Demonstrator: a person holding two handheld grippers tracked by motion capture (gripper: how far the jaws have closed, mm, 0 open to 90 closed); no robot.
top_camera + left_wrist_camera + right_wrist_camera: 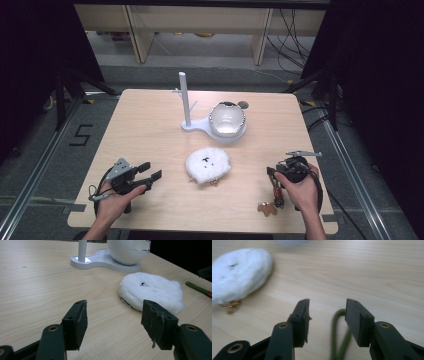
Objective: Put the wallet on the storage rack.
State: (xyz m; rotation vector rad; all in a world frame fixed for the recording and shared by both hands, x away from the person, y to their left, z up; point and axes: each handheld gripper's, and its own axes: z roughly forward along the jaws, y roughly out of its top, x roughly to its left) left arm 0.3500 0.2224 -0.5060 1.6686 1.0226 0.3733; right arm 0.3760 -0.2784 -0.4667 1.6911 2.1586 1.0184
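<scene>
The white plush toy (pixel 208 165) lies mid-table between the released left gripper (pixel 151 171) and released right gripper (pixel 274 183); it looks light, soft and squashy, best pinched at its fluffy edge.

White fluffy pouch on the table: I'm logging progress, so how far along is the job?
Nothing looks done: the white fluffy round pouch lies untouched before the white hook stand. Both the left gripper and the right gripper are open; a green cord loop lies between the right jaws. Everything remains.
</scene>
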